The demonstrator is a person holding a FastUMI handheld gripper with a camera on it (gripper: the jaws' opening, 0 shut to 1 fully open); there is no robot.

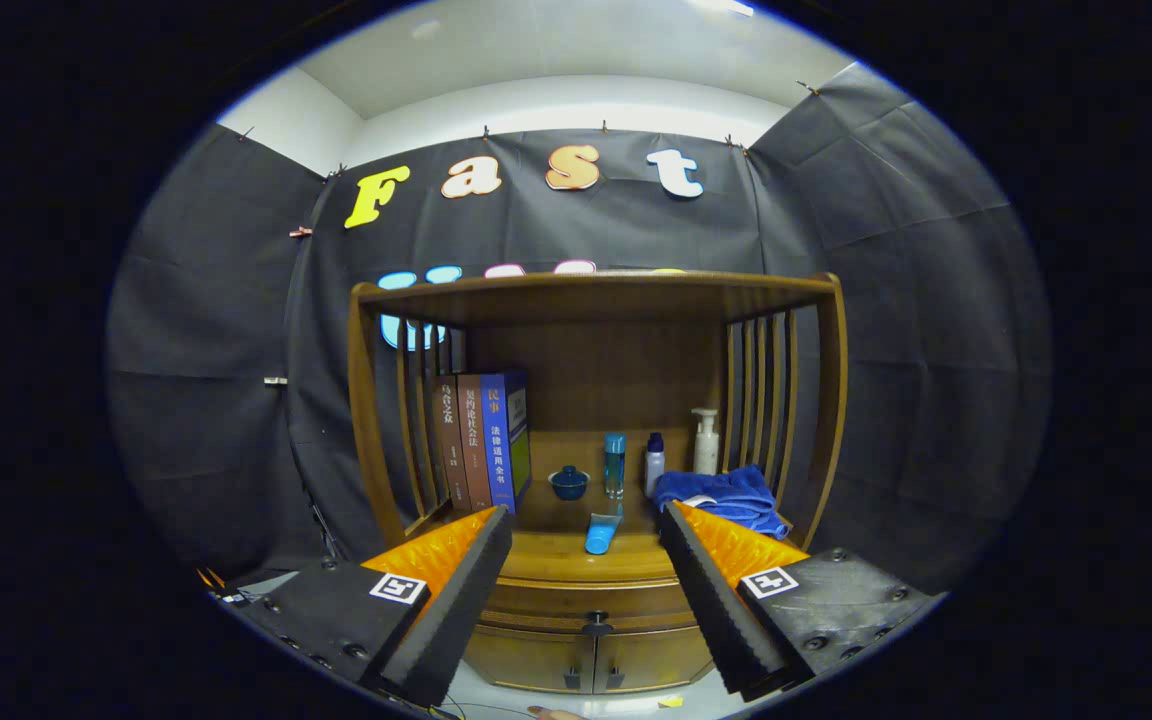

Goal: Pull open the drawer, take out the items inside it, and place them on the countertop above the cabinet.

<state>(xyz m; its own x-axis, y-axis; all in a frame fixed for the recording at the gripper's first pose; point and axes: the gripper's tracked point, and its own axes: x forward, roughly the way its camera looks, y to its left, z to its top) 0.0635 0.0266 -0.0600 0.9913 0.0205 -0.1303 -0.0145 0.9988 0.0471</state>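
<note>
Gripper (586,530): I see its fingers spread wide, holding and touching nothing.
Drawer (591,603): shut, I think, just ahead between the fingers.
Countertop (556,550): a blue scoop (601,532) lies beyond.

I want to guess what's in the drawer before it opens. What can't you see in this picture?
- Inside the shut wooden drawer with the dark round knob: the drawer front hides any contents, gripper view.
- The drawer's ends: covered by the open gripper fingers.
- Lower cabinet doors: their bottom is cut off.
- Folded blue towel: its near corner sits behind one finger.
- Book spines: print too small.
</note>
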